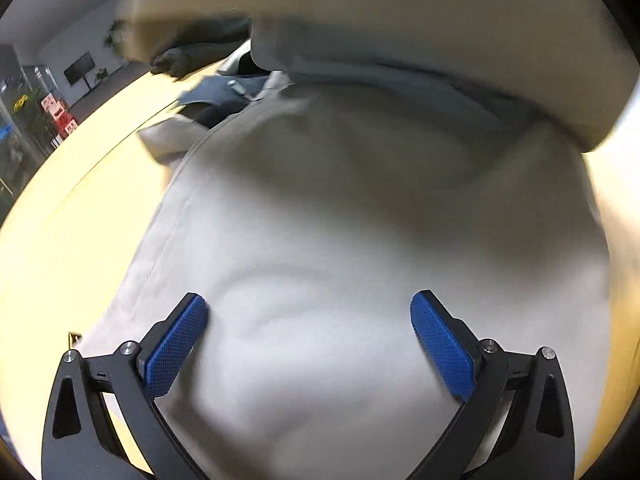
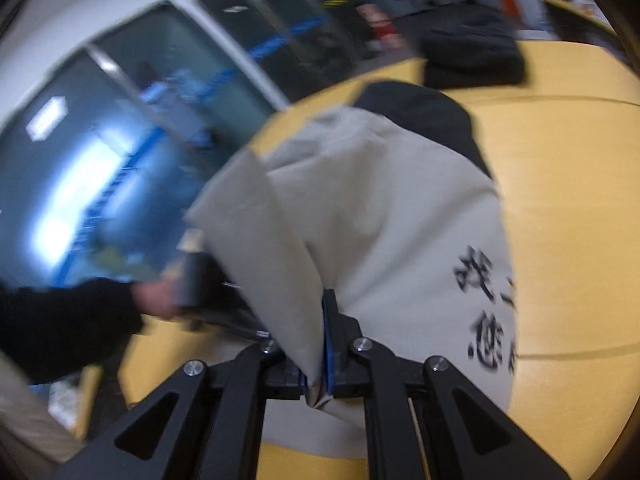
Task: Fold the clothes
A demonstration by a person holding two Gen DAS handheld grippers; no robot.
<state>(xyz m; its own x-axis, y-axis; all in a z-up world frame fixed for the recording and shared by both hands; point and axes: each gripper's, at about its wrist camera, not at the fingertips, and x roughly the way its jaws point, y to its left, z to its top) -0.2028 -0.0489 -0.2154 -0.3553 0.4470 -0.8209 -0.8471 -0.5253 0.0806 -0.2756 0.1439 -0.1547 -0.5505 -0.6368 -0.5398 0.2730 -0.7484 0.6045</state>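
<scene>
A beige garment (image 1: pixel 340 220) lies spread on the yellow table (image 1: pixel 72 240). My left gripper (image 1: pixel 308 316) is open just above it, its blue pads (image 1: pixel 180 344) wide apart, holding nothing. In the right wrist view the same beige garment (image 2: pixel 380 200), with black print (image 2: pixel 488 304) and a black section (image 2: pixel 420 104), is lifted in a fold. My right gripper (image 2: pixel 325 320) is shut on a bunched edge of it. A raised beige flap (image 1: pixel 400 20) hangs across the top of the left wrist view.
A dark folded garment (image 2: pixel 472 56) lies at the far end of the table (image 2: pixel 568 200). A person's hand in a black sleeve (image 2: pixel 60 320) is at the left. Glass walls and office clutter stand beyond the table edge. Dark items (image 1: pixel 224 92) lie past the garment.
</scene>
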